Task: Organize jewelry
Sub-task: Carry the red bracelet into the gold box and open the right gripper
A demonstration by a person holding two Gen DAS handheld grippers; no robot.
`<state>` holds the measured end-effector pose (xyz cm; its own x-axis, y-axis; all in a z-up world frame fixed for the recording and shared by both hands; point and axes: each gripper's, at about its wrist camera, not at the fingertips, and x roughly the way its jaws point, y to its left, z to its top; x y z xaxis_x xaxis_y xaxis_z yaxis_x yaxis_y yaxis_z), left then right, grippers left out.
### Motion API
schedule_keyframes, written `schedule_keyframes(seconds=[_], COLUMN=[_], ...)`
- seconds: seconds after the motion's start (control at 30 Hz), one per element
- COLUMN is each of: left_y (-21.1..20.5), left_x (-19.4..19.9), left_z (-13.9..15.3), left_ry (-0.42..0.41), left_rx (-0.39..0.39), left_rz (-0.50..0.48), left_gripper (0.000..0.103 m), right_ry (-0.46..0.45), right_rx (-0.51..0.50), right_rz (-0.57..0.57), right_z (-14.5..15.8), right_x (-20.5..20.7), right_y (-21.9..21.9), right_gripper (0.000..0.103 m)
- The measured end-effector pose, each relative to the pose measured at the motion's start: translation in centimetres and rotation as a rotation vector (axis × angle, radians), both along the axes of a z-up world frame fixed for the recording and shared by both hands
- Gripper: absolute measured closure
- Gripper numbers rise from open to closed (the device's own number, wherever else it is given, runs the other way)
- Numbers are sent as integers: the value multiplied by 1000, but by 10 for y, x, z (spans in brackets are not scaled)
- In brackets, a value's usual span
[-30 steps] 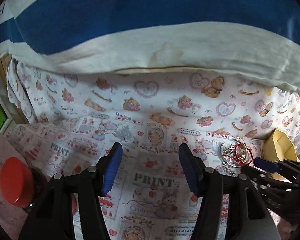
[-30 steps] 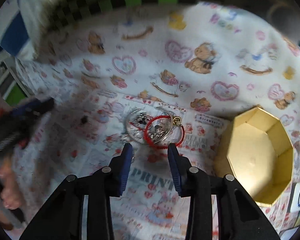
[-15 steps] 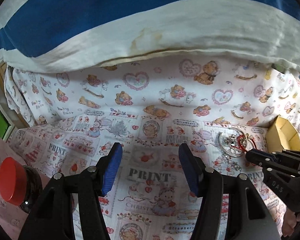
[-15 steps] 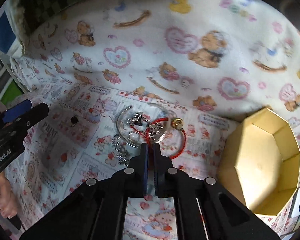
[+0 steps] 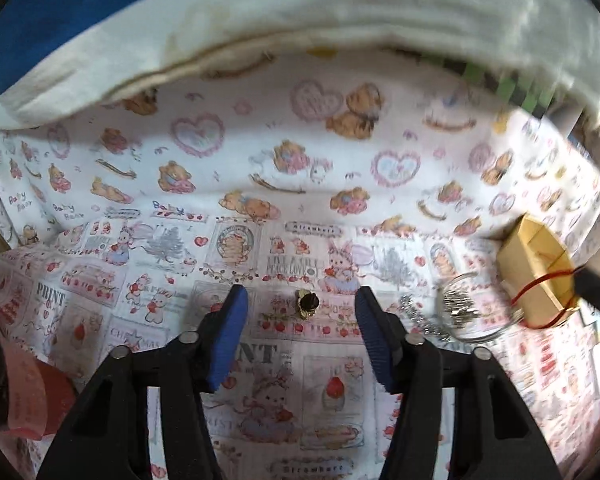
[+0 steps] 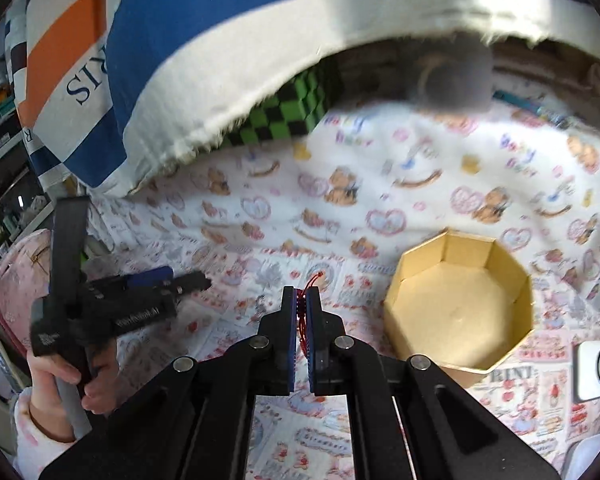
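We see the right tongs [image 6: 301, 300] pinched shut on the red cord bracelet [image 6: 314, 281], whose frayed loop pokes out above the blue pads, just left of the open gold box [image 6: 460, 304] and lifted off the printed cloth [image 6: 228, 288]. From the left wrist view, that cord [image 5: 540, 286] stretches across the face of the box [image 5: 534, 276], and its lower part is blurred. Our left tongs [image 5: 302, 320] stand wide apart and hold nothing; a small gold ring [image 5: 306, 303] with a dark stone lies on the cloth between their tips, well left of the box. A silver bangle and chain pile [image 5: 456, 312] lies just left of the box, its pieces too blurred to tell apart. A red-lidded jar [image 5: 24, 392] is cut off at the frame edge, far left of the box.
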<state>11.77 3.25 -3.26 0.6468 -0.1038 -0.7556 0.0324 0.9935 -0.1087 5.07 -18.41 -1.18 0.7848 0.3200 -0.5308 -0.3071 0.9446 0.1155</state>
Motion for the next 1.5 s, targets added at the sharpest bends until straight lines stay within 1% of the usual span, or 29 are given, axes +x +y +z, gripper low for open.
schedule_keyframes(seconds=[0.03,0.07,0.13,0.17,0.2,0.23,0.3,0.37,0.43,0.5,0.57,0.67,0.73,0.8,0.87,0.93,1.03,1.2,1.27,1.3,1.37,1.5], left_y=[-2,-2,-3,-3,-3,-3,-1,6,10,9,6,2,2,1,3,3,3,-3,-3,-2,-2,1], left_x=[2,4,8,10,12,12,11,7,1,-10,-25,-42,-47,-48,-49,-50,-55,-66,-69,-69,-69,-65], left_z=[-3,-6,-12,-15,-17,-17,-15,-12,-4,9,25,44,49,50,49,48,50,59,62,63,63,60], left_ry=[8,18,37,46,50,48,37,39,21,-17,-60,-114,-136,-139,-138,-141,-165,-233,-253,-256,-254,-240], left_rx=[10,14,13,12,17,24,28,-29,-73,-87,-99,-109,-107,-105,-111,-110,-121,-137,-143,-147,-149,-146], left_rz=[-1,-1,-1,0,4,9,20,18,17,1,-17,-28,-27,-27,-26,-26,-37,-70,-74,-77,-74,-64], left_gripper=[58,60,69,70,75,84,91,91,91,91,91,91,91,91,91,91,91,91,91,91,91,91], right_ry=[-1,-4,-14,-20,-27,-34,-41,-43,-40,-41,-23,40,68,71,66,40,-31,-137,-163,-160,-124,-24], right_rx=[0,0,-1,-2,0,7,22,34,40,37,29,7,1,5,25,44,57,141,137,130,122,79], right_rz=[5,8,29,45,58,74,112,146,182,199,225,187,148,113,108,122,145,190,183,185,178,144], right_z=[1,2,3,4,4,6,6,8,8,8,4,-11,-21,-24,-23,-17,-3,21,30,31,28,7], right_x=[0,0,-2,-2,-4,-6,-10,-15,-19,-22,-22,-9,1,8,9,4,-9,-31,-38,-39,-33,-12], right_y=[0,-1,0,2,4,4,9,13,18,23,29,33,32,27,23,21,20,10,7,6,7,12], right_gripper=[98,98,98,98,98,98,98,98,98,98,98,98,98,98,98,98,98,98,98,98,98,98])
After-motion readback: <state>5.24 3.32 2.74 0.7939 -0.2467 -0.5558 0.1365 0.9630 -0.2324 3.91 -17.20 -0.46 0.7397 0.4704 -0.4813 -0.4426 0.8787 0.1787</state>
